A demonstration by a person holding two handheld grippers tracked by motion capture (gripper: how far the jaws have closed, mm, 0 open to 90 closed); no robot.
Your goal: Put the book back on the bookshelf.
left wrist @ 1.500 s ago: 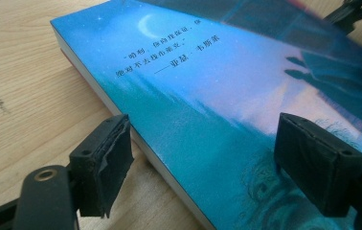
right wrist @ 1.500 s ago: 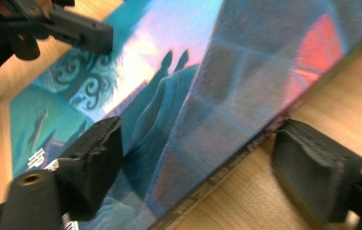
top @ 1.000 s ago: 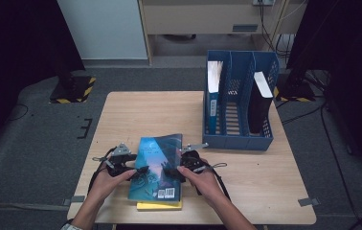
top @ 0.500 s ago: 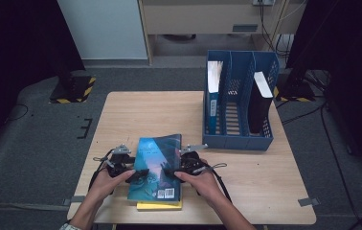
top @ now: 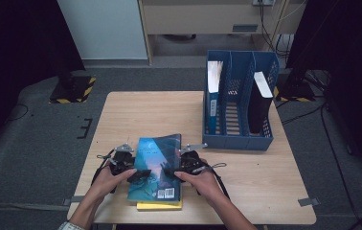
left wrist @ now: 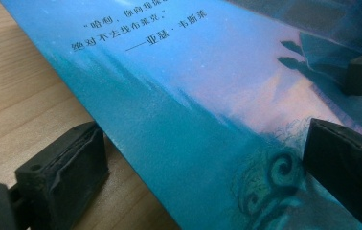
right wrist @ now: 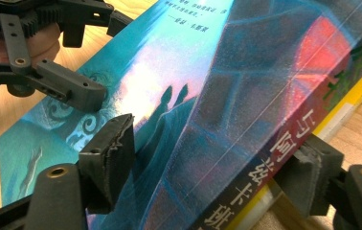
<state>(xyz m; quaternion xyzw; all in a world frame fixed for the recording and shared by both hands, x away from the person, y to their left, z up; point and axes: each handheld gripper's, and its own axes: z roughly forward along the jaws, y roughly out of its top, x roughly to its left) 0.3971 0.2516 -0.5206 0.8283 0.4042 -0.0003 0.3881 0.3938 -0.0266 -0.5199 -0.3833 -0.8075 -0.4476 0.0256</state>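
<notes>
Blue book (top: 155, 165) lies atop yellow book (top: 159, 205), table (top: 246, 177) near edge, six o'clock. Right gripper (right wrist: 208, 158) clamps spine for lifting; left gripper (left wrist: 203, 158), jaws just opened, straddles opposite edge, pads clear.

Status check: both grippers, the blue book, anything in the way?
Right gripper clamped on the blue book at its spine. Left gripper open, jaws just widened, straddling its other edge. Book lies on a yellow book. Nothing blocking.

Wooden table (top: 160, 112) bears yellow book (top: 159, 205), blue rack (top: 239, 139).
</notes>
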